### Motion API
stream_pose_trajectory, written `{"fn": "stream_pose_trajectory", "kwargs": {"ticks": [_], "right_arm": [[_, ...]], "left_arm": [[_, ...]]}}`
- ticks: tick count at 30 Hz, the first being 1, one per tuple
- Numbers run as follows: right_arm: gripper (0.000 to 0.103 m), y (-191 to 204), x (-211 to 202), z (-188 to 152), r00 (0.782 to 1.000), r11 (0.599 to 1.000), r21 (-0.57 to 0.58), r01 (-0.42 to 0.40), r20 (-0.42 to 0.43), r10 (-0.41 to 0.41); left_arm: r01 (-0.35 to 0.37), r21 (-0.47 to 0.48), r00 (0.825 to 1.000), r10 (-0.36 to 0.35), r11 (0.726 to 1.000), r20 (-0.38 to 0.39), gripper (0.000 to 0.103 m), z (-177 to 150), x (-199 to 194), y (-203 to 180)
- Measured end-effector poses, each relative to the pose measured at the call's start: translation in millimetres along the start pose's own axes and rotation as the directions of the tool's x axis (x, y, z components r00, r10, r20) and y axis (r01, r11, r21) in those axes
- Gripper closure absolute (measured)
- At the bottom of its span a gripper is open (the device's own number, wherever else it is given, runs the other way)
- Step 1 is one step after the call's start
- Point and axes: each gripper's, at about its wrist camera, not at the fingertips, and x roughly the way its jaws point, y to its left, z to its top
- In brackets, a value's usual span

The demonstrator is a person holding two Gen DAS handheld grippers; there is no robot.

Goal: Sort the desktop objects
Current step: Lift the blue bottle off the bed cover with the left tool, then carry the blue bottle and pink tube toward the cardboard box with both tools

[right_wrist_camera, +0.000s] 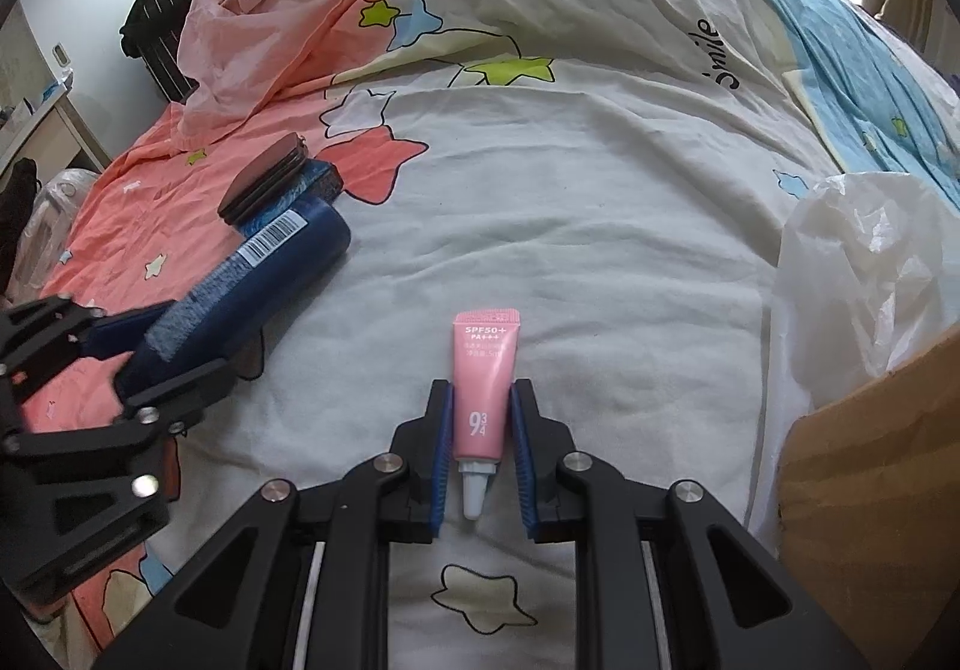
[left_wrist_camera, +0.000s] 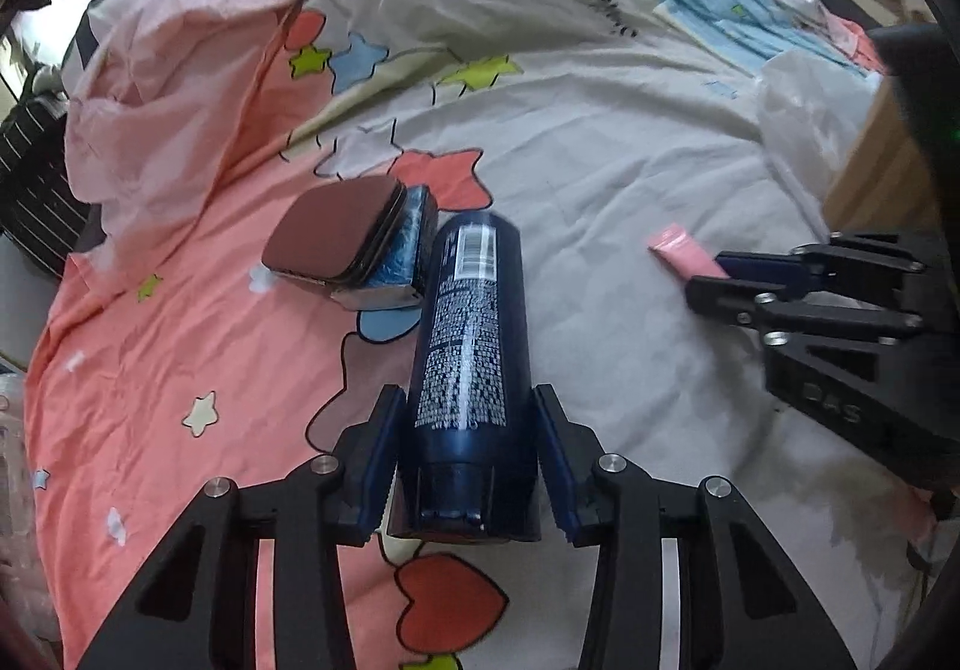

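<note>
On the bed, the left hand-held gripper [left_wrist_camera: 465, 448] is clamped on a blue can [left_wrist_camera: 468, 346] near its cap end; the far end touches a blue box [left_wrist_camera: 399, 250] under a brown case [left_wrist_camera: 333, 232]. Lifting may topple that stack. The right hand-held gripper [right_wrist_camera: 483, 430] pinches a pink tube [right_wrist_camera: 485, 376]; its soft body could slip out.

A bed cover [right_wrist_camera: 600, 226] with stars lies flat. A white plastic bag [right_wrist_camera: 870, 274] sits beside a brown box [right_wrist_camera: 870, 466].
</note>
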Motion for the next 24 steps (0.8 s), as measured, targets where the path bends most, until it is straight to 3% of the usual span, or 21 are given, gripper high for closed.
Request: {"fn": "stream_pose_trajectory", "kwargs": {"ticks": [24], "right_arm": [[0.086,31.0,-64.3,-22.2,0.998,0.999,-0.033,-0.009,0.056,0.011]], "left_arm": [[0.007,-0.013,0.992,-0.005,1.000,0.126,0.067,-25.0,-96.5,4.6]]}}
